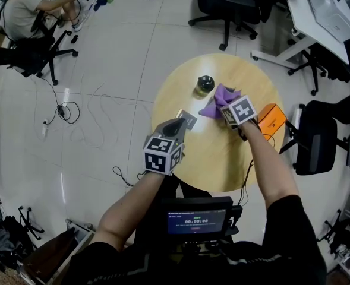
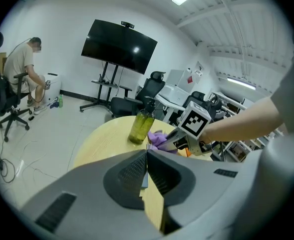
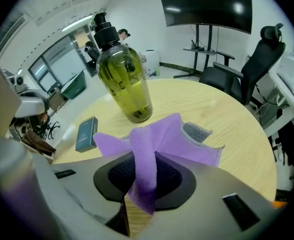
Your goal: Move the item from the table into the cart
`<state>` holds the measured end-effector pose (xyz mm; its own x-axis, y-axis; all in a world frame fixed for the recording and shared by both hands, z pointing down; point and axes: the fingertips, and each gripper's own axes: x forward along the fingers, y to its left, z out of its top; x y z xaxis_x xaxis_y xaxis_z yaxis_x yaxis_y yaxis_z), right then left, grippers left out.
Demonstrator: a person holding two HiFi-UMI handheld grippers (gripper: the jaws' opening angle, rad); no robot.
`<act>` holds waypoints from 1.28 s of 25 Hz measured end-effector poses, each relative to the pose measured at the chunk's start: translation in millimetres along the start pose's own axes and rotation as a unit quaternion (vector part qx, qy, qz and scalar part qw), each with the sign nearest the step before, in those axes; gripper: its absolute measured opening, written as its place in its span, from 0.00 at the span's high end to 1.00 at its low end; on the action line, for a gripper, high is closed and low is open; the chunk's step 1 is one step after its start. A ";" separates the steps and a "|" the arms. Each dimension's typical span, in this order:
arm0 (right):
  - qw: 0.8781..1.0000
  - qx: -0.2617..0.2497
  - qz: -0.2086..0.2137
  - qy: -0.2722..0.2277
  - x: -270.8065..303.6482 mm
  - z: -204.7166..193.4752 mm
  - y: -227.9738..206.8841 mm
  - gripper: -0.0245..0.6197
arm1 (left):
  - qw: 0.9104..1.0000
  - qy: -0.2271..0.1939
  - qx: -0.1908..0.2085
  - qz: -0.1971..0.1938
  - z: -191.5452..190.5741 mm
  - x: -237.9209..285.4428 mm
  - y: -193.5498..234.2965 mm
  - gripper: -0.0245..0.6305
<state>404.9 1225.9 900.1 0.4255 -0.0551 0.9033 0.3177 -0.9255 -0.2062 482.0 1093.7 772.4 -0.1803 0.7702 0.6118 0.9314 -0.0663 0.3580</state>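
Fingers (image 3: pixel 175 178) of right gripper (image 3: pixel 145 170) pinch purple cloth (image 3: pixel 159 136) just beside green pump bottle (image 3: pixel 124 84) on worktop (image 3: pixel 226 116); left gripper (image 2: pixel 147 168) fingers (image 2: pixel 129 174) closed, farther from bottle.

Head view: right gripper (image 1: pixel 225 105) covers the near part of the purple cloth (image 1: pixel 222 92). Orange object (image 1: pixel 273 117), centre right, partly behind it; kind not readable. Person (image 1: pixel 29 8), upper left, cut by the frame edge.
Left gripper view: small box (image 2: pixel 144 179) shows only as a sliver between the jaws.

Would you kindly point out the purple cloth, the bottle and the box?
purple cloth (image 3: pixel 145 171), right gripper view, pinched fold.
bottle (image 3: pixel 123 81), right gripper view, body.
box (image 3: pixel 87 133), right gripper view, top face.
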 end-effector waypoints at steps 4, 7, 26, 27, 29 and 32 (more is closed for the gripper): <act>0.999 0.049 -0.007 -0.015 -14.1 -4.3 4.4 0.89 | 1.000 -0.011 0.028 -0.001 8.7 -15.2 -16.8 0.95; 0.996 0.073 -0.014 -0.058 -44.8 -5.6 14.4 0.89 | 0.999 -0.028 0.025 -0.004 19.1 -32.9 -32.8 0.95; 0.895 0.153 -0.127 -0.399 -445.0 -36.0 127.7 0.89 | 0.958 -0.169 0.186 -0.140 136.7 -213.4 -251.5 0.96; 0.888 0.154 -0.140 -0.410 -461.4 -40.6 135.8 0.90 | 0.955 -0.169 0.187 -0.153 137.6 -220.3 -257.2 0.96; 0.874 0.157 -0.168 -0.429 -491.5 -53.7 152.0 0.89 | 0.949 -0.169 0.192 -0.184 137.9 -232.9 -272.2 0.96; 0.850 0.173 -0.213 -0.449 -526.8 -83.7 177.1 0.90 | 0.932 -0.171 0.217 -0.234 133.1 -250.5 -300.9 0.96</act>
<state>166.0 1059.7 419.3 0.6362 0.7091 0.3040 0.7687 -0.6162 -0.1716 289.0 1005.1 417.5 -0.5570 0.8123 0.1729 0.8295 0.5337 0.1647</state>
